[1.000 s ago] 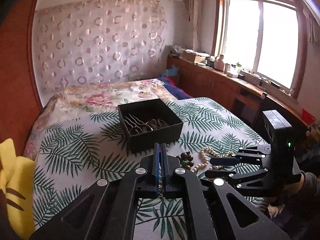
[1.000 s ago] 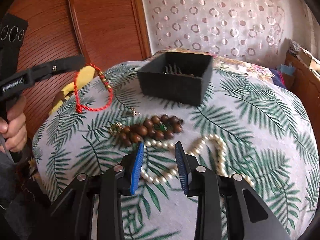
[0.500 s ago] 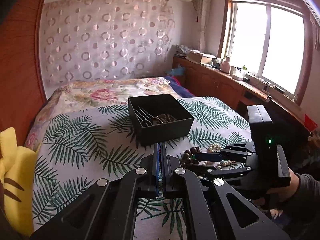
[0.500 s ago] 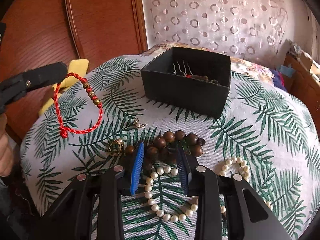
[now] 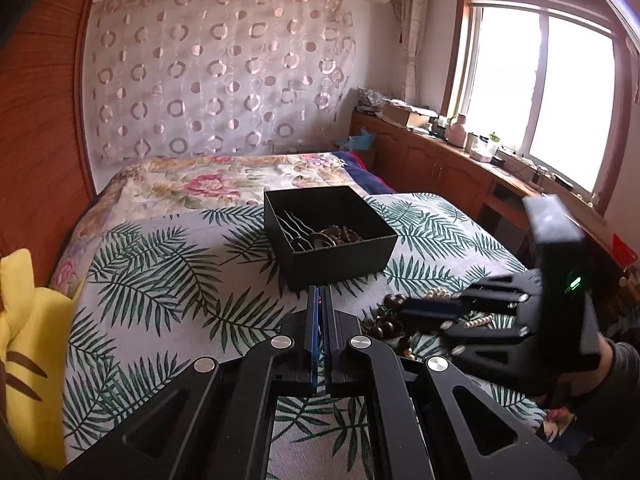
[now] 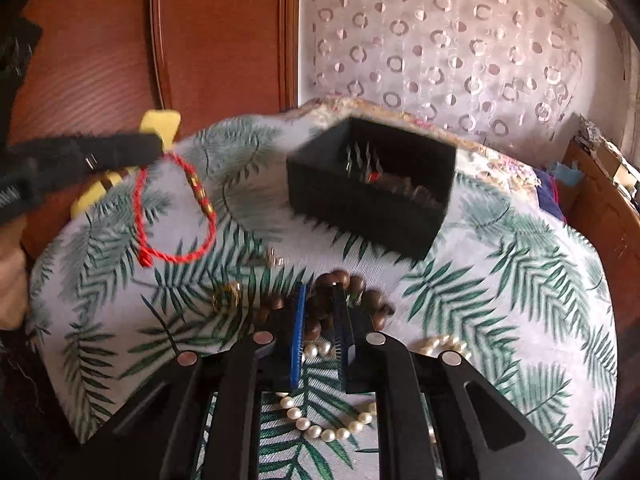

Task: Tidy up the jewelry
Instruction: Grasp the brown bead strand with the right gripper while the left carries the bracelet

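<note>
My left gripper (image 5: pixel 319 300) is shut on a red cord bracelet (image 6: pixel 176 208) with gold beads, which hangs in the air left of the black box (image 6: pixel 372 184). The box (image 5: pixel 330 232) holds hairpins and beads. My right gripper (image 6: pixel 320 300) is open, its fingers down around a brown wooden bead bracelet (image 6: pixel 352 288) on the palm-print cloth. It also shows in the left wrist view (image 5: pixel 404 312), low at the right. A white pearl necklace (image 6: pixel 320 428) lies just below the brown beads. A gold ring (image 6: pixel 226 298) lies left of them.
A small gold piece (image 6: pixel 274 258) lies between the ring and the box. A yellow plush toy (image 5: pixel 28 352) sits at the left edge of the bed. A wooden headboard (image 6: pixel 120 60) and a patterned curtain (image 5: pixel 216 72) stand behind.
My right gripper has moved forward and down onto the brown beads, with its jaws narrowing around them. My left gripper has carried the red bracelet toward the box.
</note>
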`<state>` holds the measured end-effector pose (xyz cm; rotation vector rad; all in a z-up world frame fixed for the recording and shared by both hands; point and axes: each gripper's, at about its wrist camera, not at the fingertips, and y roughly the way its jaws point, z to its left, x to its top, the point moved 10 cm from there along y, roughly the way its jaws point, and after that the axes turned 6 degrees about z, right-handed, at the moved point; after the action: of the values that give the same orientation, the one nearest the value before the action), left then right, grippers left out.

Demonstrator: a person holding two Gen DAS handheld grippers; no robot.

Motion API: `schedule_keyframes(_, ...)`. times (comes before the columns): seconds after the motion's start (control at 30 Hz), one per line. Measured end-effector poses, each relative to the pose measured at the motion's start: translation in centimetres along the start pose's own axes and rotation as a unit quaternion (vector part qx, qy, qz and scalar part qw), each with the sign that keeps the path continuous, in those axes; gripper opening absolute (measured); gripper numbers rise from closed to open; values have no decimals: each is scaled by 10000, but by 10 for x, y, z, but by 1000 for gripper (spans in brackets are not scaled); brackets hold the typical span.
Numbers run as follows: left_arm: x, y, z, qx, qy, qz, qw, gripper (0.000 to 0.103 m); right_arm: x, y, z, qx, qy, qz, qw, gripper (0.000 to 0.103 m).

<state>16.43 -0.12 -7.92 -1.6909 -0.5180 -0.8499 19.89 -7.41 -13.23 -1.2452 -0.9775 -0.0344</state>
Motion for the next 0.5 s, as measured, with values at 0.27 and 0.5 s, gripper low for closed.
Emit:
schedule_keyframes(0.27,21,0,1,92,81,-141,9998,1,40,-50,-20,-61,-46,-572,9983,15)
schedule_keyframes(0.5,38,6,-1,176,174,-169,9996,1,83,-76,-38,-175,-167,-933,9953,15)
